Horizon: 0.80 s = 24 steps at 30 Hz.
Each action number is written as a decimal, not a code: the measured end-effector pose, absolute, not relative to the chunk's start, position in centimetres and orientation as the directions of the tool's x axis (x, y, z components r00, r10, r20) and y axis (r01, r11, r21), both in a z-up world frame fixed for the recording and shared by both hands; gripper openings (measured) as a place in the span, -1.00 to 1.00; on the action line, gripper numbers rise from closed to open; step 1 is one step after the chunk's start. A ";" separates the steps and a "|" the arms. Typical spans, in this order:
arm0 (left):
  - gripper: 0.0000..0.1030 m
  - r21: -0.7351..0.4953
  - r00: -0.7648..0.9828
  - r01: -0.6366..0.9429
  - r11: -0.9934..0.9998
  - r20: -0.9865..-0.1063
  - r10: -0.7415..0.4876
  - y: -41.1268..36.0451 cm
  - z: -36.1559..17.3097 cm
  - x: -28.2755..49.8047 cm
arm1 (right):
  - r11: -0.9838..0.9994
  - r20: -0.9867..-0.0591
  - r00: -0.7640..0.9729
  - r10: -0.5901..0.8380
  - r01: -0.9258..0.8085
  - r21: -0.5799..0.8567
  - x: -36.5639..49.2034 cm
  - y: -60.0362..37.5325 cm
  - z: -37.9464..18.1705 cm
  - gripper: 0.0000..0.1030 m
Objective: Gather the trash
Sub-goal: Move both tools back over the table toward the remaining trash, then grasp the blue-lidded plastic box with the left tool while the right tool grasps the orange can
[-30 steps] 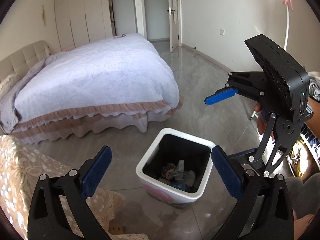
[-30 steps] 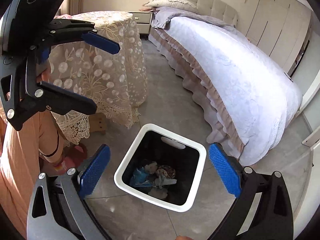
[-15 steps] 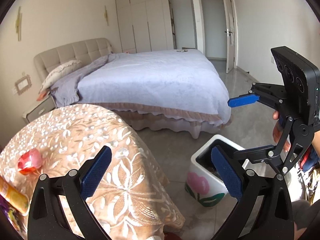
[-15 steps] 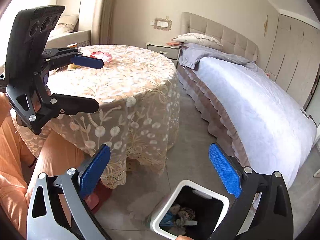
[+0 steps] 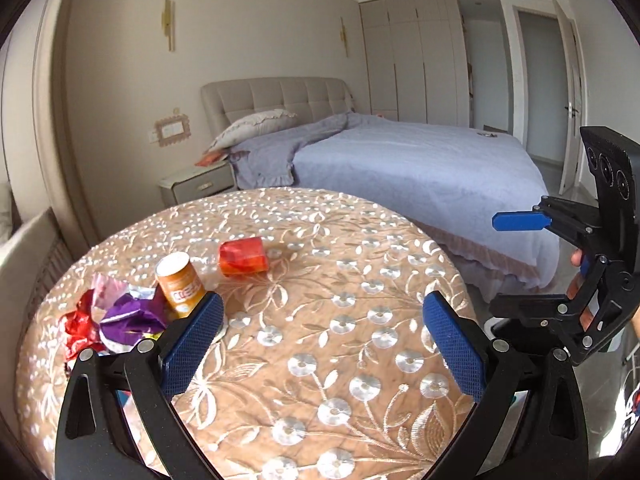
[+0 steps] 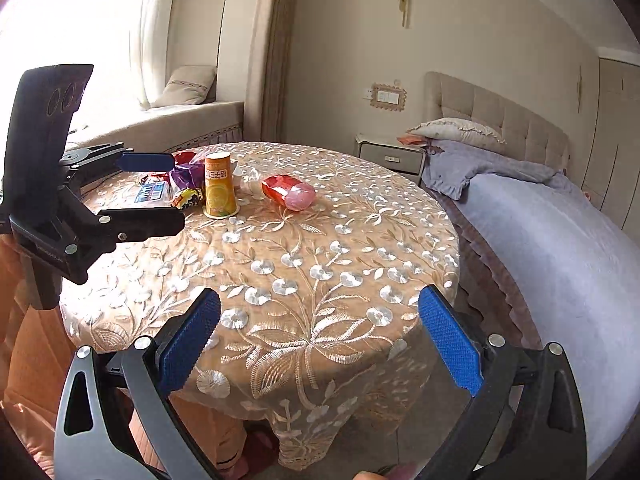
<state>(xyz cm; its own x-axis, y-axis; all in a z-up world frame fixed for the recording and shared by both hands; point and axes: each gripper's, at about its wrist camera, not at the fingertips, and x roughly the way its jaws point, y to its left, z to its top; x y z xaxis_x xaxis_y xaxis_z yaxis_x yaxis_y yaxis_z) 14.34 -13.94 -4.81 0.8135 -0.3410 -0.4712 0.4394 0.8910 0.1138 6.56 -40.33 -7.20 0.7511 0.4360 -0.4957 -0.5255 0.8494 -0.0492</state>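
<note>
Both tools are empty, jaws spread wide: the left gripper (image 5: pixel 322 344) hangs over the round table (image 5: pixel 320 380) and the right gripper (image 6: pixel 320 334) over its near edge. Bare cloth lies ahead. At 11 o'clock stand an orange can (image 5: pixel 179 282), crumpled wrappers (image 5: pixel 120 316), and a red packet (image 5: pixel 244 257); the bed (image 5: pixel 420 168) lies beyond.

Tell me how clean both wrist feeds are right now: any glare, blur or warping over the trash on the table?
Left wrist view: even light, orange can and red wrapper sharp, fisheye bends the walls, black corners. Right wrist view: window at upper left blown out white, table still readable, can label legible, edges curved.
</note>
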 end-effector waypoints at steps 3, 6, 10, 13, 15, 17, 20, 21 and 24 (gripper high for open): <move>0.91 0.133 0.821 0.355 0.925 -0.518 -0.240 -10.6 -4.9 15.3 | 0.819 -0.496 0.721 0.484 -0.573 -0.034 7.6 -37.8 -6.5 0.91; 0.91 0.133 0.823 0.292 0.947 -0.539 -0.178 -7.5 -5.1 15.9 | 0.801 -0.510 0.708 0.489 -0.596 -0.059 8.8 -35.1 -6.1 0.91; 0.91 0.147 0.830 0.226 0.963 -0.547 -0.111 -4.2 -5.3 16.3 | 0.769 -0.540 0.666 0.514 -0.637 -0.053 10.5 -32.0 -6.4 0.91; 0.91 0.141 0.825 0.199 0.970 -0.558 -0.088 -2.2 -5.7 16.5 | 0.746 -0.547 0.654 0.523 -0.661 -0.077 11.2 -29.9 -6.7 0.91; 0.91 0.141 0.819 0.186 0.972 -0.570 -0.074 -1.2 -6.0 16.9 | 0.726 -0.559 0.629 0.540 -0.684 -0.068 11.9 -28.7 -6.8 0.91; 0.91 0.148 0.809 0.179 0.973 -0.585 -0.060 -0.4 -6.4 17.4 | 0.709 -0.572 0.605 0.554 -0.703 -0.056 12.7 -27.6 -6.8 0.91; 0.91 0.165 0.790 0.185 0.969 -0.611 -0.047 0.5 -7.1 18.3 | 0.691 -0.589 0.591 0.551 -0.719 -0.075 13.9 -25.9 -7.0 0.91; 0.91 0.166 0.780 0.191 0.967 -0.624 -0.047 0.7 -7.5 18.7 | 0.682 -0.598 0.581 0.552 -0.728 -0.078 14.4 -25.5 -7.2 0.91; 0.91 0.168 0.757 0.203 0.965 -0.652 -0.045 1.5 -8.4 19.8 | 0.657 -0.626 0.558 0.545 -0.748 -0.096 15.7 -24.0 -7.9 0.91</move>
